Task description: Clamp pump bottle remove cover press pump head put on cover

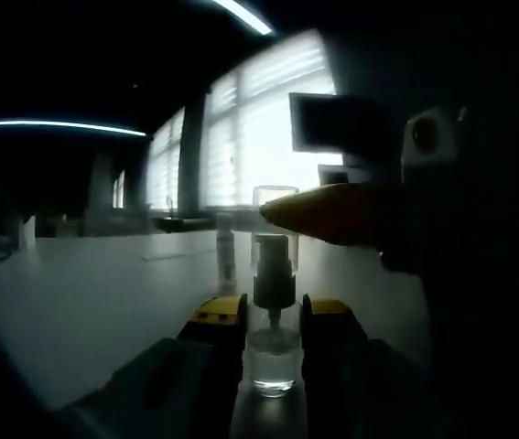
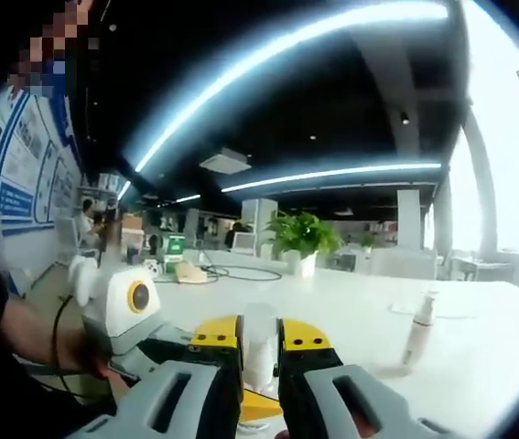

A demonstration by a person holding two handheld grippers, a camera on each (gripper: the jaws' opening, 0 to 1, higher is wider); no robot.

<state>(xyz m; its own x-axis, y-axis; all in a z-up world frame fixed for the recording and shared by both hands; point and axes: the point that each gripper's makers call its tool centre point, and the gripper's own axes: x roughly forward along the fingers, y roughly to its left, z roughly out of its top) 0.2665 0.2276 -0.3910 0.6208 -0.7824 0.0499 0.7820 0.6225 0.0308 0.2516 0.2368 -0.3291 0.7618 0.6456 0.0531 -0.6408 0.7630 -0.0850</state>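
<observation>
A clear pump bottle (image 1: 272,361) stands on the white table (image 1: 103,302), and my left gripper (image 1: 273,315) is shut on its body just below the white pump head (image 1: 273,263). The clear cover (image 1: 274,196) hangs slightly above the pump head, off the bottle. From the right, the right gripper's yellow finger (image 1: 318,212) reaches in and holds the cover. In the right gripper view, my right gripper (image 2: 259,340) is shut on the translucent cover (image 2: 259,352). Low on the left is the left gripper's body (image 2: 149,343), in a person's hand (image 2: 76,352).
A second small pump bottle (image 1: 227,256) stands farther back on the table, also seen as a white bottle (image 2: 417,334) at the right. Bright blinded windows (image 1: 268,128) lie behind. A potted plant (image 2: 303,233), cables and office desks sit at the far end.
</observation>
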